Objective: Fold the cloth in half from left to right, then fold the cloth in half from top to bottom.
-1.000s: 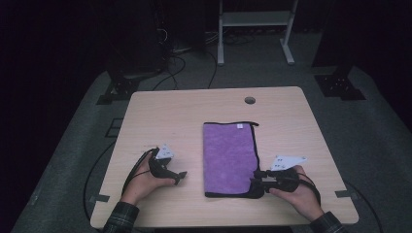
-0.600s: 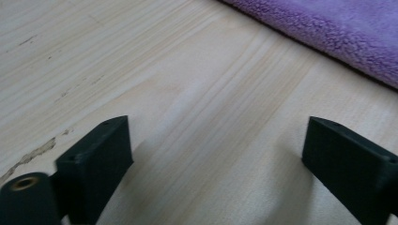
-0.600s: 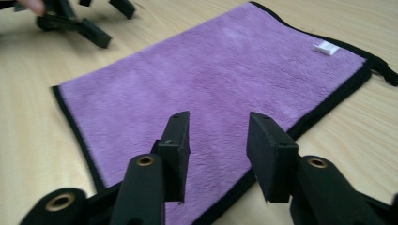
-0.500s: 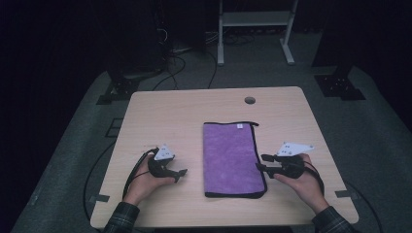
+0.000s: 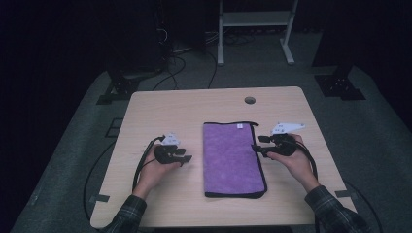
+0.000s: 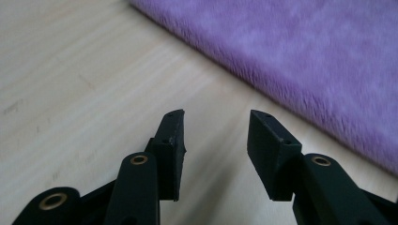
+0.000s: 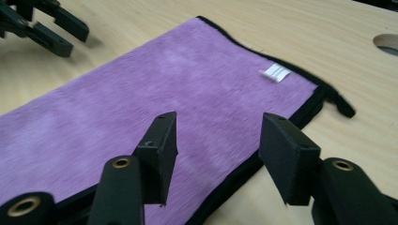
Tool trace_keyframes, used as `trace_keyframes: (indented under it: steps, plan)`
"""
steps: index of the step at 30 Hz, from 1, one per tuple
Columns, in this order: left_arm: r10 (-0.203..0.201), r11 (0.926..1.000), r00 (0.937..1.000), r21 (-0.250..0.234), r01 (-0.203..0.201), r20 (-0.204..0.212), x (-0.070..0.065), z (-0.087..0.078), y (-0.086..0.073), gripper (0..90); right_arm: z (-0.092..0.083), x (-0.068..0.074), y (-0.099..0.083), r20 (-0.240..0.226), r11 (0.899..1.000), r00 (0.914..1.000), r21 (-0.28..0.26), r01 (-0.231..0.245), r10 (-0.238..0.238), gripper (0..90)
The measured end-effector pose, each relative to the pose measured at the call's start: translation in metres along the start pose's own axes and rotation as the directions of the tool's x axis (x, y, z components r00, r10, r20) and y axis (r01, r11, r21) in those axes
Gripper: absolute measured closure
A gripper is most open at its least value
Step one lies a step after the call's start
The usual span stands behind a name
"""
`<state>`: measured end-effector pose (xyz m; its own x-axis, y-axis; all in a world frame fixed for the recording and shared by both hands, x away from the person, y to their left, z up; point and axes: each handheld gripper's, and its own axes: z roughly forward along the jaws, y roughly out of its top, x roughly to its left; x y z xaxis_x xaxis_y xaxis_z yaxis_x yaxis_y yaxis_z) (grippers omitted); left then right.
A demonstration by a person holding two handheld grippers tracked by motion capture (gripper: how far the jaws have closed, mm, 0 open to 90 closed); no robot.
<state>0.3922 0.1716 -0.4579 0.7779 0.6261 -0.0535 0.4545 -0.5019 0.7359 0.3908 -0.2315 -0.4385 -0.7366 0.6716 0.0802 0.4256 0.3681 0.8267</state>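
A folded purple towel with black trim and a small white label lies flat in the middle of the table. My left gripper hovers just left of the towel, pointing at its left edge. Its jaws have just been closing, still stand apart, and hold nothing. My right gripper is at the towel's right edge, jaws over the black trim. They have just been opening, with nothing between them. The right gripper view shows the towel, its label and the left gripper beyond.
The light wooden table has a round cable hole near its far edge. Beyond the table stand a white-legged frame and black stand bases, with cables on the grey floor.
My right gripper has moved from the towel's near right corner away from the person along its right edge, its jaws wider. My left gripper has shifted slightly farther off, its jaws narrower.
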Motion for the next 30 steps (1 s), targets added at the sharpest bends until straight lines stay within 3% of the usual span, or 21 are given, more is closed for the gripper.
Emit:
trace_keyframes:
  steps: [17,22,26,30]
  plan:
    - [-0.009,0.9996,0.9998,-0.027,0.009,-0.017,0.032,0.051,0.068,55.9,0.051,-0.044,0.036,0.035,1.0,0.9994,0.013,-0.005,0.005,43.8]
    - [-0.034,0.9992,0.999,-0.024,0.033,-0.031,0.044,0.069,0.078,54.0,0.068,-0.056,0.035,0.061,0.999,0.9976,0.017,-0.032,0.031,43.4]
    - [-0.023,0.9997,0.9981,0.008,0.024,-0.057,0.05,0.084,0.083,52.6,0.082,-0.065,0.031,0.088,0.997,0.9953,0.055,-0.046,0.041,42.2]
    - [-0.054,0.9976,0.9976,0.04,0.056,-0.043,0.053,0.098,0.083,52.7,0.092,-0.072,0.029,0.102,0.996,0.9934,0.071,-0.06,0.052,42.1]
